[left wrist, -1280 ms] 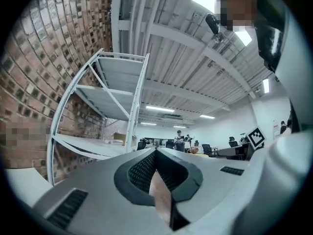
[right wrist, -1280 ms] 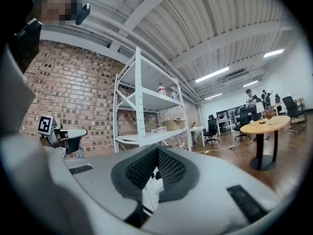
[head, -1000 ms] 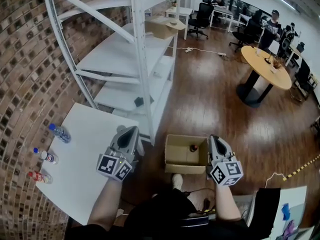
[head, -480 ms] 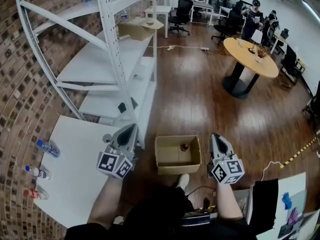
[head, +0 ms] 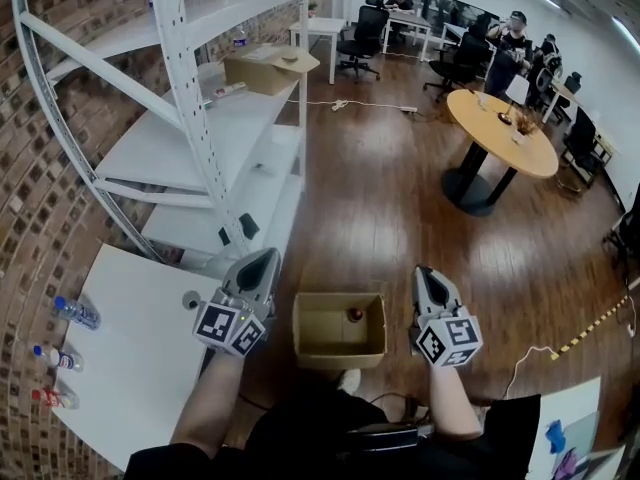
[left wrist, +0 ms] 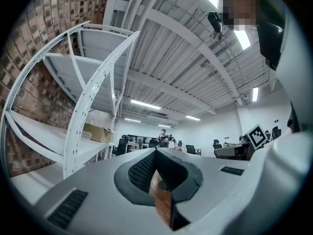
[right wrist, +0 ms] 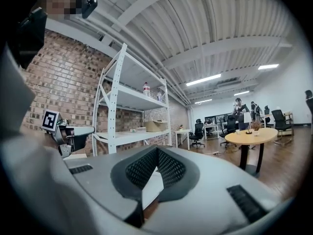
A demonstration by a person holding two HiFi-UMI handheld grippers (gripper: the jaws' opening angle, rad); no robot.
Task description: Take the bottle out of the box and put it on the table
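Bottle (head: 354, 315) in box (head: 322, 328) between left gripper (head: 268, 258) and right gripper (head: 422, 271), fingers together, beside shelving (head: 180, 143)

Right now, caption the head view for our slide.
Left gripper and right gripper, both shut, flank a cardboard box holding one bottle; three bottles sit on the table.

We wear dark clothes (head: 320, 423), forearms bare. Our left gripper (head: 266, 258) and right gripper (head: 424, 273) are grey shells, each bearing a cube (head: 228, 328) of black-and-white square markers.
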